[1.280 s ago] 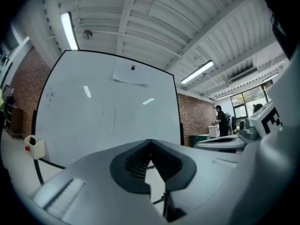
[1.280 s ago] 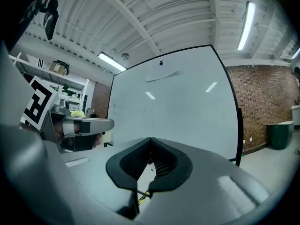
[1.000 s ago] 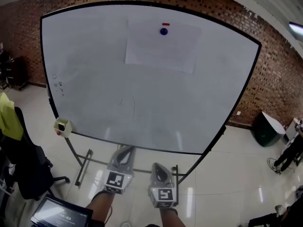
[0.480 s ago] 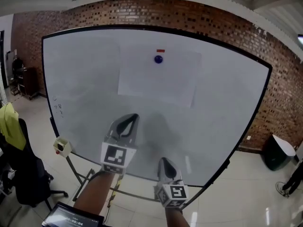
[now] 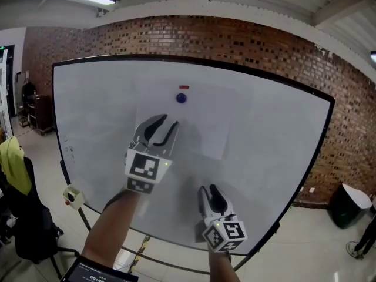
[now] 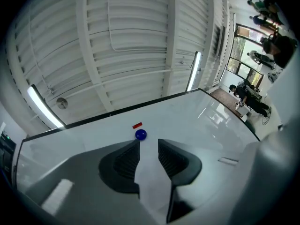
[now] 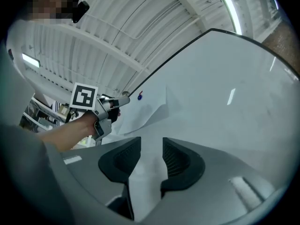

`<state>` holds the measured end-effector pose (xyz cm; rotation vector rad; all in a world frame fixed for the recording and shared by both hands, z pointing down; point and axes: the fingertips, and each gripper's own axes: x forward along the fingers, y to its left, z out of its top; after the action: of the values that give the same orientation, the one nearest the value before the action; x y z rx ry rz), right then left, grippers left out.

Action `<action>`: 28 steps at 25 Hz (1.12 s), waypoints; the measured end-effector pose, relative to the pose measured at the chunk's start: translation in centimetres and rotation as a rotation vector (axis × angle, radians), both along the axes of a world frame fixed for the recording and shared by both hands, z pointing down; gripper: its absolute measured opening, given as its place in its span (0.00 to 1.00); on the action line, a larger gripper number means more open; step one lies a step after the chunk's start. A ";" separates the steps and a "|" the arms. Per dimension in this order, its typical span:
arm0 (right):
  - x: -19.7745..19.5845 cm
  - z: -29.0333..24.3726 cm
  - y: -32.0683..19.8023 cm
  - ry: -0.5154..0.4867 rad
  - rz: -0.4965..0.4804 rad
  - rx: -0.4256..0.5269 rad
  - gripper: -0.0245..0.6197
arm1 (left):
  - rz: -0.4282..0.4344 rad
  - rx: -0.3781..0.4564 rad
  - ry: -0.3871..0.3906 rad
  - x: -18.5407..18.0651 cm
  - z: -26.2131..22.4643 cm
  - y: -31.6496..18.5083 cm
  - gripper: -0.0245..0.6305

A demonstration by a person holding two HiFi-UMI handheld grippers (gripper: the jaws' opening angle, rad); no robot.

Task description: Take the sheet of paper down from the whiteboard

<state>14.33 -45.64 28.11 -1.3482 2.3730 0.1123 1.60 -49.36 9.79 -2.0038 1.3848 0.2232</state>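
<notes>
A white sheet of paper [image 5: 207, 129] hangs on the whiteboard [image 5: 276, 134], pinned near its top by a round blue magnet [image 5: 181, 98] with a small red magnet [image 5: 184, 87] just above. My left gripper [image 5: 167, 123] is raised in front of the sheet's left part, just below the blue magnet [image 6: 140, 134]. Its jaws are opening; the sheet [image 6: 153, 184] shows through the gap, but the pads do not press on it. My right gripper [image 5: 208, 188] is lower, below the sheet. Its jaws are also opening, with only board behind them. The right gripper view shows the sheet [image 7: 151, 110] and the left gripper [image 7: 117, 102].
A brick wall [image 5: 264, 46] stands behind the board. At the left is a chair with a yellow-green garment [image 5: 13, 164]. A small box [image 5: 73, 196] hangs at the board's lower left edge. A dark bin [image 5: 348, 203] sits at the right, a tablet [image 5: 97, 272] at the bottom.
Both grippers rose from below the board to in front of it, the left one up to the sheet. Their jaws went from shut to open. The head view tilted upward.
</notes>
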 end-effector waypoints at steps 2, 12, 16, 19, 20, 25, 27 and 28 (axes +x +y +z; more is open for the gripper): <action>0.4 -1.5 -0.2 -0.037 -0.020 0.020 0.28 | -0.003 0.006 0.002 0.0 -0.9 -0.7 0.20; -0.1 -6.7 -2.6 -0.160 -0.144 0.042 0.33 | 0.009 -0.017 0.010 0.5 -3.3 -4.4 0.24; 0.4 -8.0 -3.2 -0.179 -0.142 0.049 0.34 | 0.022 0.002 0.023 1.0 -4.1 -4.4 0.24; 0.4 -8.6 -3.6 -0.193 -0.142 0.044 0.33 | 0.032 -0.003 0.020 1.3 -4.2 -4.7 0.24; 0.4 -8.8 -3.7 -0.197 -0.144 0.044 0.33 | 0.035 -0.003 0.018 1.3 -4.2 -4.8 0.24; 0.0 -9.4 -4.1 -0.213 -0.154 0.050 0.33 | 0.036 0.005 0.013 1.5 -4.5 -5.2 0.23; 0.0 -9.6 -4.2 -0.211 -0.154 0.049 0.33 | 0.033 0.010 0.017 1.6 -4.7 -5.2 0.23; 0.0 -9.6 -4.3 -0.209 -0.153 0.046 0.33 | 0.036 0.009 0.019 1.7 -4.8 -5.2 0.23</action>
<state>14.30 -49.92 18.47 -1.0952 2.2717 -0.0172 3.34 -54.61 5.02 -2.0257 1.3574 0.2646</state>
